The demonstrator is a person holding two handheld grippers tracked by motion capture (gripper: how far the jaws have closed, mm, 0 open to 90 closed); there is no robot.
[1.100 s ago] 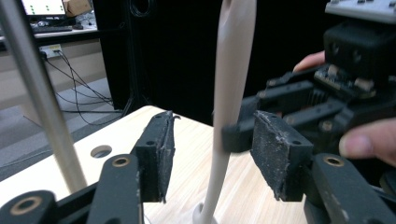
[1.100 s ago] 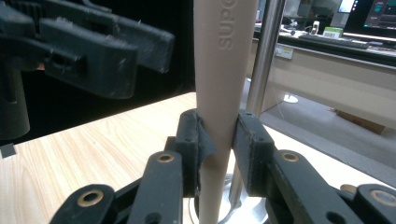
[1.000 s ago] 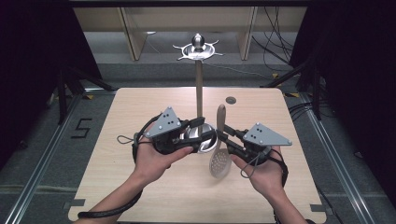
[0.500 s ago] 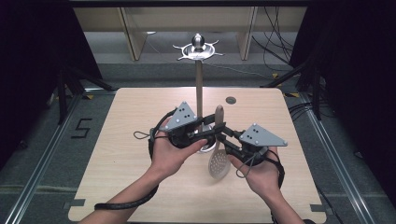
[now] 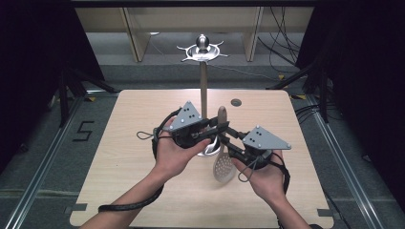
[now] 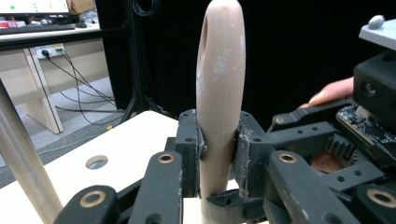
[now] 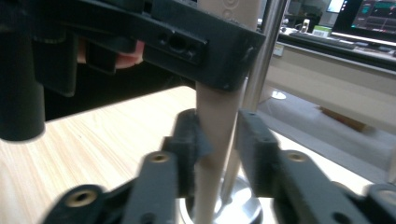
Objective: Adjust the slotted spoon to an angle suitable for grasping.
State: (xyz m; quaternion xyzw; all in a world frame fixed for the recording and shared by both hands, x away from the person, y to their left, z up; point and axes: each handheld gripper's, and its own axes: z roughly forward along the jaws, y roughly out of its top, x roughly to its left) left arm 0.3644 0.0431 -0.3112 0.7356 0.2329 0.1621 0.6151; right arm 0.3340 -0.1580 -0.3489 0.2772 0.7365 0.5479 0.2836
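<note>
The slotted spoon (image 5: 223, 160) is pale beige all over, its round head dotted with a regular pattern of small holes and its handle dusted with whitish marks. The left gripper (image 5: 216, 129) and right gripper (image 5: 224, 139) are both matt black, each topped by a grey plate, with brass-coloured rivets along the fingers (image 6: 189, 140). The bench (image 5: 124, 157) is light wood with a fine grain. The stand (image 5: 203, 86) has a tan pole and a shiny silver top and base.

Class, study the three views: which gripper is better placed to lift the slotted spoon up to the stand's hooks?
Probably left: the left gripper is clamped on the spoon handle, near its hanging hole. The right gripper has been opening; one finger stands off.
</note>
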